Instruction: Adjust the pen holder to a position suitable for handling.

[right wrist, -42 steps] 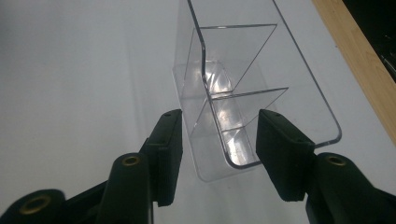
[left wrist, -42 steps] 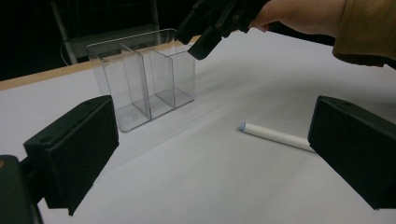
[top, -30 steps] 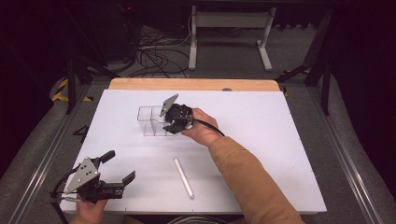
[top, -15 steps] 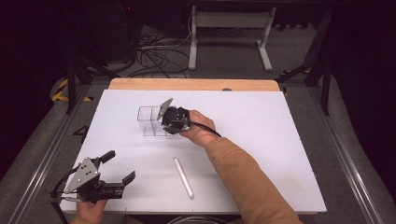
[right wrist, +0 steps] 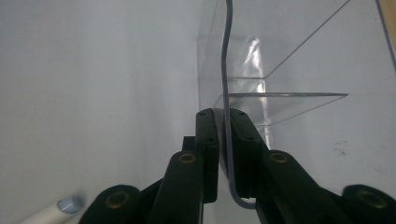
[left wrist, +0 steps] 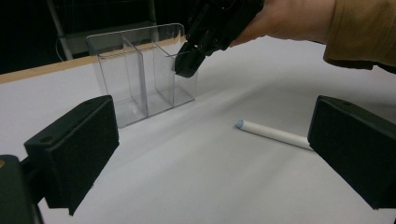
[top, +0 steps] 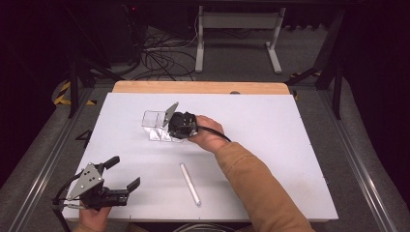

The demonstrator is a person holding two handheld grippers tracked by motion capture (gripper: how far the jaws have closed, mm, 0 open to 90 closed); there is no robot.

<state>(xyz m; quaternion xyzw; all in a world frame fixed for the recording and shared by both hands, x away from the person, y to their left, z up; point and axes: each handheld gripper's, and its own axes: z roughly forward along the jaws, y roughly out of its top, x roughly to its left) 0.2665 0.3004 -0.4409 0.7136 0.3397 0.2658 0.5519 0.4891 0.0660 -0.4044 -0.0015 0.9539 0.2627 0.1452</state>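
Observation:
A clear plastic organizer (top: pixel 153 122) with three compartments stands upright on the white table (top: pixel 270 135), left of centre. My right gripper (top: pixel 175 129) is at its right end, shut on the thin end wall (right wrist: pixel 224 56), which runs between the jaws of the right gripper (right wrist: pixel 223 116). A white pen (top: pixel 190 184) lies flat on the table nearer the front. My left gripper (top: pixel 124 171) rests open near the front left corner, holding nothing. In the left gripper view the left gripper (left wrist: pixel 212 144) faces the organizer (left wrist: pixel 135 74), the pen (left wrist: pixel 273 133) and the right gripper (left wrist: pixel 187 60).
The table's wooden back edge (top: pixel 198 87) lies just behind the organizer. Cables (top: pixel 159 53) and a stand's legs (top: pixel 237 43) sit on the floor beyond. The pen's tip (right wrist: pixel 60 207) lies close beside the right gripper's base.
The right gripper has dipped very slightly while staying on the organizer's wall. The left gripper and the pen have not moved.

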